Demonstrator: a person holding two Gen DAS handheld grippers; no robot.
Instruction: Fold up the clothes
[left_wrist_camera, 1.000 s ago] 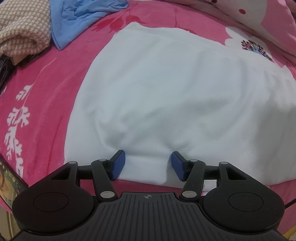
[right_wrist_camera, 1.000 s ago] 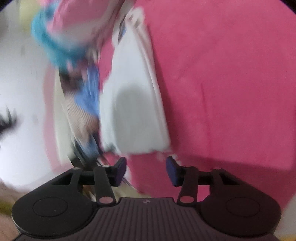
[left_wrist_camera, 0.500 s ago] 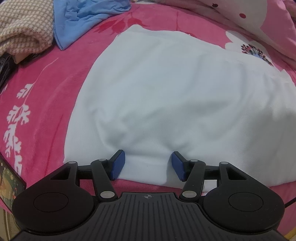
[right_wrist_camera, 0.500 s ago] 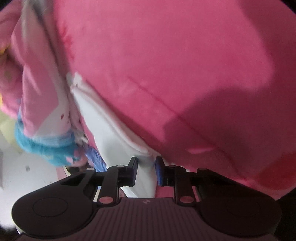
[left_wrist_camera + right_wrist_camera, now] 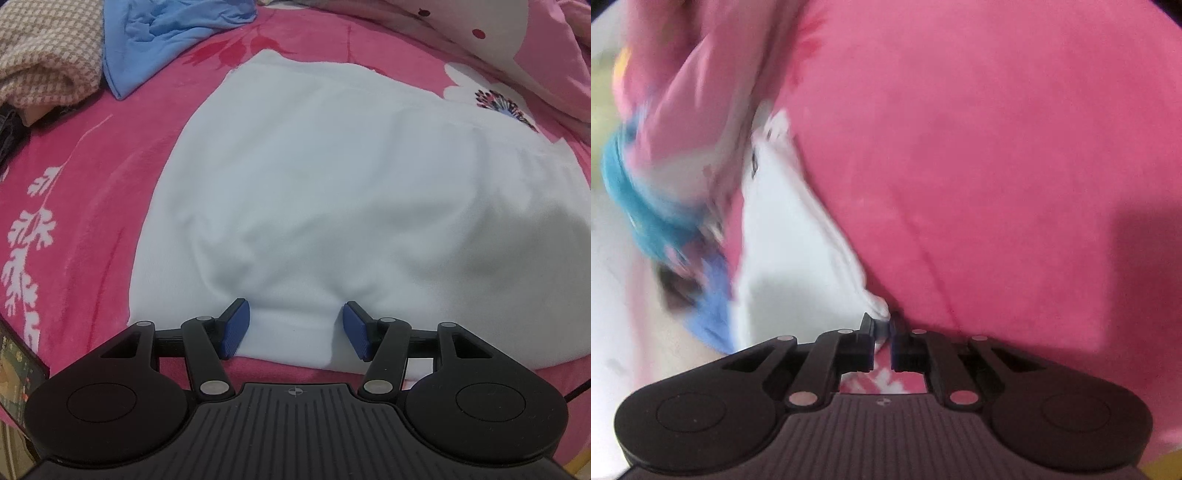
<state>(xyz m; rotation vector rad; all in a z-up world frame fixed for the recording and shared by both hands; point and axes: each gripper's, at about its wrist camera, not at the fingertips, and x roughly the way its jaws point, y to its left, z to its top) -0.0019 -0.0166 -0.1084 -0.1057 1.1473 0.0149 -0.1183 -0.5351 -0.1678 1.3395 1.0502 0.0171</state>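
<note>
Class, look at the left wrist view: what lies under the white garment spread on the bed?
Under the white fabric garment lies the pink floral fleece blanket, showing around its edges. Whatever sits beneath the garment's middle is covered and cannot be seen.

Soft matt white cloth garment (image 5: pixel 332 192)

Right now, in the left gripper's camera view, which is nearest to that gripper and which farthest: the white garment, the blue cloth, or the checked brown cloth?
1. White garment: its near edge lies between the left gripper fingers.
2. Blue cloth: far off, upper left.
3. Checked brown cloth: upper left corner. Its distance is too close to the blue cloth's to rank them surely.
</note>
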